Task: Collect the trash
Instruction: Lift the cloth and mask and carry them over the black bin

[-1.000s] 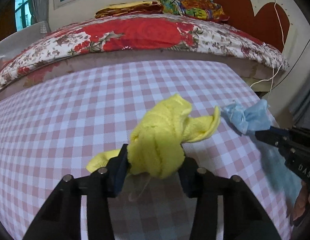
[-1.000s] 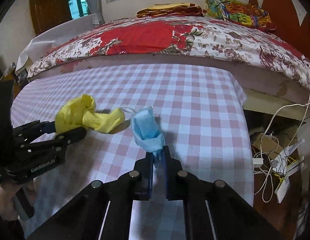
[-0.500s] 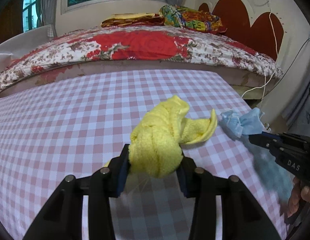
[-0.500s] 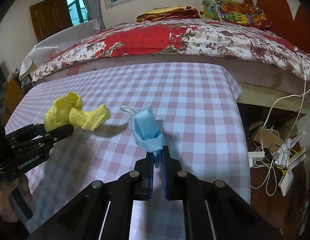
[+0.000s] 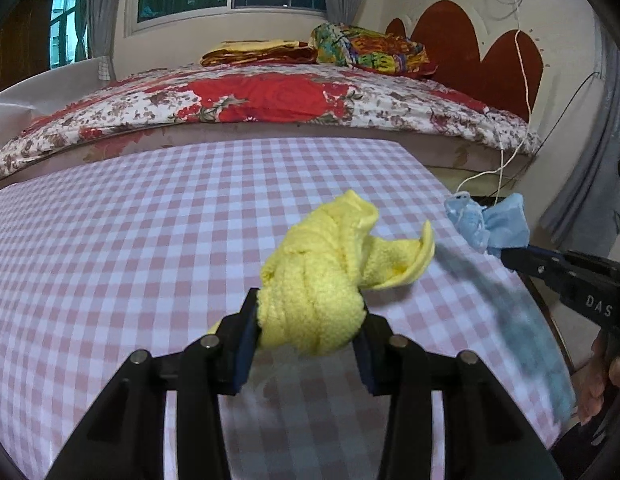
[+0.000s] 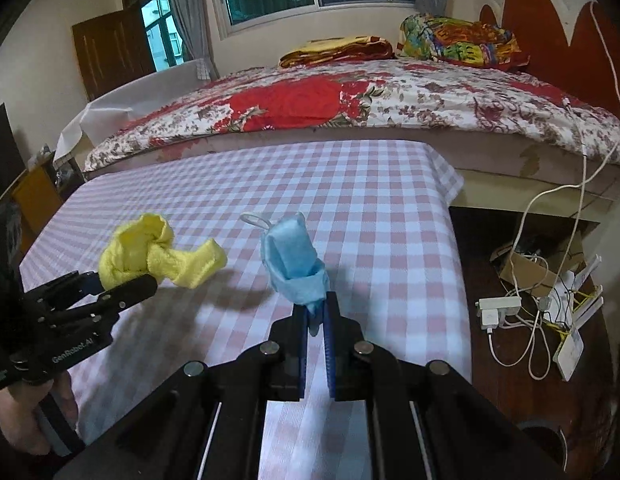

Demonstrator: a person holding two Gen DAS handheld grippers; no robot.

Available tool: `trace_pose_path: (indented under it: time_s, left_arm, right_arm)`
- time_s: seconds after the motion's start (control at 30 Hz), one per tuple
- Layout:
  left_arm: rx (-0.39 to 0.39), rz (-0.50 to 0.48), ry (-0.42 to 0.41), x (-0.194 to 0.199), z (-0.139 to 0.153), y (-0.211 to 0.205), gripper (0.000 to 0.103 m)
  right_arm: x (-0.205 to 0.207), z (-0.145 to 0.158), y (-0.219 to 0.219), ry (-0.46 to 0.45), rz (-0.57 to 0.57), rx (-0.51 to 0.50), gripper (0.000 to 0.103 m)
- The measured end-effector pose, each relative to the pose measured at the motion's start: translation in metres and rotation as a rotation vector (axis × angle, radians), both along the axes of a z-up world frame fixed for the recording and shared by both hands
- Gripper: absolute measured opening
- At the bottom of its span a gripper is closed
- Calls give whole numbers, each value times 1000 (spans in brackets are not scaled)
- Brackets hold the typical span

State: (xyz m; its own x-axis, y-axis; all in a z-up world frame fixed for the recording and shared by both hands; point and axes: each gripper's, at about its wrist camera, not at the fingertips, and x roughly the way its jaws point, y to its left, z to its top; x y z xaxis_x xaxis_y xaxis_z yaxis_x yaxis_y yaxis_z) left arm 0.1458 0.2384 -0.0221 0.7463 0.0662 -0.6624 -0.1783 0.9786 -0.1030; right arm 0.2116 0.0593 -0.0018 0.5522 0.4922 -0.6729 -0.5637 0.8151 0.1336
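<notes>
Both bits were picked up: the left gripper (image 5: 308,330) squeezed the yellow cloth (image 5: 329,276), the right gripper (image 6: 317,316) pinched the blue face mask (image 6: 294,264) nearly shut. The bench (image 6: 369,216) looked bare; dropping them was left.

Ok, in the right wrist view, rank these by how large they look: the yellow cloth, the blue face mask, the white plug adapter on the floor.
1. yellow cloth and blue face mask: much alike in apparent size, and the mask sits nearer the camera, so no ranking between them.
2. white plug adapter: clearly smallest, though it lies farther off.

yellow cloth (image 5: 321,280), blue mask (image 6: 294,264) lifted higher
</notes>
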Motion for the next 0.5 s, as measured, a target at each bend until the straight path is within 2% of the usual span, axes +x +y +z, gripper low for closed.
trace_pose_path:
  time_s: [0.27,0.5]
  left_arm:
    - [6,0,-23,-26,7,-23,44]
    - [-29,-42,-32,-42,7,-51,44]
  right_arm:
    - [-38,4,-30,-19,-34,16,8]
    - [-63,11,-73,-27,-98,29,8]
